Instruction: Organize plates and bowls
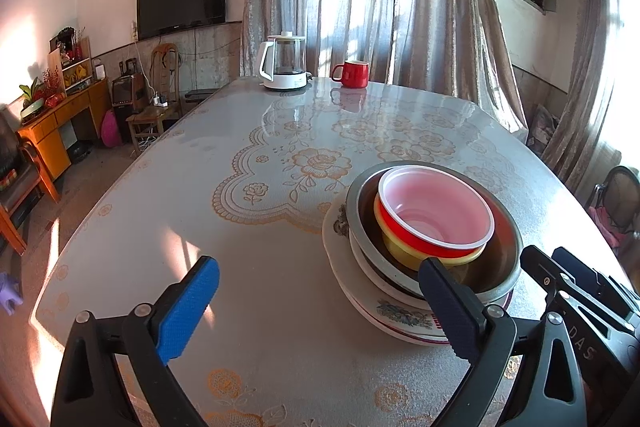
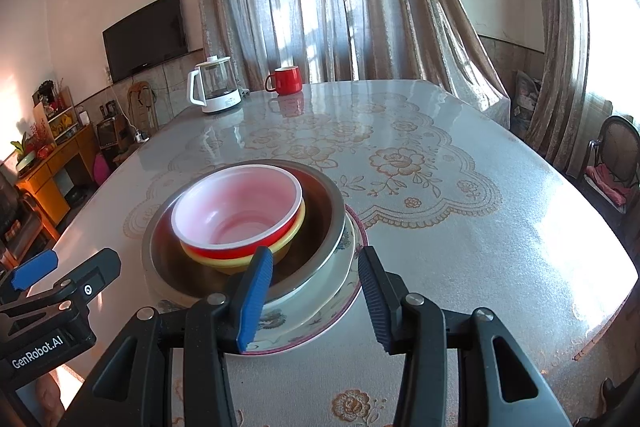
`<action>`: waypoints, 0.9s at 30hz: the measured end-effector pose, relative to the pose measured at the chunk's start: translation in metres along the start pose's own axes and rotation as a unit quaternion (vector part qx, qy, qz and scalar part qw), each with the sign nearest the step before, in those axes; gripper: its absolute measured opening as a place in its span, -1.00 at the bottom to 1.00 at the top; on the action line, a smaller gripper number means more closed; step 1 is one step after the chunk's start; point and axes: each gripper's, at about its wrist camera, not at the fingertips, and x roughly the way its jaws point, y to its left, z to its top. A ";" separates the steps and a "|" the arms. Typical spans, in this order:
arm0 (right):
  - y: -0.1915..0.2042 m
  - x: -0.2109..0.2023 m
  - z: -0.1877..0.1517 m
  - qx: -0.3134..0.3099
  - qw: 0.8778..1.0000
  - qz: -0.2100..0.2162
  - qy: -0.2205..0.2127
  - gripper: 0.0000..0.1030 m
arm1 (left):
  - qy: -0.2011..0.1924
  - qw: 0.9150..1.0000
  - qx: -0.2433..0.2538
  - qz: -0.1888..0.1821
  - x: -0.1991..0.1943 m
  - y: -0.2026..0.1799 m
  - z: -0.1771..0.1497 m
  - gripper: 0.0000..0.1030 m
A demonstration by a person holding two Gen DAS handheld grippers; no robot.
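A stack of dishes stands on the table: floral plates (image 1: 400, 319) (image 2: 320, 315) at the bottom, then a steel bowl (image 1: 500, 267) (image 2: 320, 211), a yellow bowl (image 1: 400, 251) (image 2: 232, 267), and a red bowl (image 1: 436, 211) (image 2: 240, 211) with a pale inside on top. My left gripper (image 1: 320, 307) (image 2: 66, 269) stands wide open over bare table left of the stack, its dark finger (image 1: 452, 311) in front of the steel bowl's near rim. My right gripper (image 2: 316, 297) (image 1: 552, 259) is open at the stack's near right edge. The rims show between its fingers, with no pad seen pressing.
A white-based glass kettle (image 1: 284, 63) (image 2: 216, 91) and a red mug (image 1: 352, 73) (image 2: 286, 81) stand at the table's far edge. The table (image 1: 240, 227) (image 2: 460, 247) has a glossy floral cover. Chairs stand at the right, a wooden desk and a wall TV at the left.
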 end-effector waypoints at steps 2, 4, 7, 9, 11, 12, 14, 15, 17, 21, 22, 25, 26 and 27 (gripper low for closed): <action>0.000 0.000 0.000 0.000 1.000 0.000 0.000 -0.13 | 0.000 1.000 0.001 0.000 0.000 0.000 0.000 0.95; 0.000 0.000 0.000 0.000 1.000 0.000 0.000 -0.13 | 0.000 1.000 0.002 0.000 -0.001 0.000 0.000 0.95; 0.001 0.000 0.000 -0.001 1.000 0.001 0.001 -0.13 | -0.001 1.000 0.002 0.000 -0.001 0.000 0.001 0.95; 0.000 0.001 0.000 0.000 1.000 0.000 0.001 -0.13 | -0.001 1.000 0.003 0.001 -0.002 -0.001 0.002 0.95; 0.001 0.000 0.000 -0.001 1.000 0.000 0.002 -0.13 | -0.002 1.000 0.002 0.000 -0.002 0.000 0.002 0.95; 0.001 0.001 0.000 -0.001 1.000 0.000 0.002 -0.13 | -0.002 1.000 0.003 0.001 -0.002 0.000 0.003 0.95; 0.001 0.002 0.000 -0.001 1.000 0.000 0.004 -0.13 | -0.002 1.000 0.003 0.000 -0.002 0.000 0.003 0.95; 0.001 0.002 -0.001 -0.001 1.000 0.001 0.004 -0.13 | -0.002 1.000 0.003 0.000 -0.002 0.000 0.003 0.95; 0.001 0.002 -0.001 -0.002 1.000 0.001 0.004 -0.13 | -0.002 1.000 0.003 0.001 -0.002 0.000 0.003 0.95; 0.001 0.003 -0.001 -0.002 1.000 0.001 0.004 -0.13 | -0.003 1.000 0.005 0.000 -0.001 -0.001 0.003 0.95; 0.001 0.003 -0.001 -0.002 1.000 0.001 0.004 -0.13 | -0.002 1.000 0.005 0.000 -0.001 -0.001 0.003 0.95; 0.001 0.003 -0.001 -0.001 1.000 0.002 0.005 -0.13 | -0.003 1.000 0.005 -0.001 -0.002 -0.001 0.003 0.95; 0.000 0.003 -0.001 -0.001 1.000 0.002 0.006 -0.13 | -0.003 1.000 0.005 0.000 -0.002 -0.001 0.003 0.95; 0.000 0.003 -0.001 -0.001 1.000 0.002 0.005 -0.13 | -0.003 1.000 0.006 -0.001 -0.002 -0.002 0.003 0.95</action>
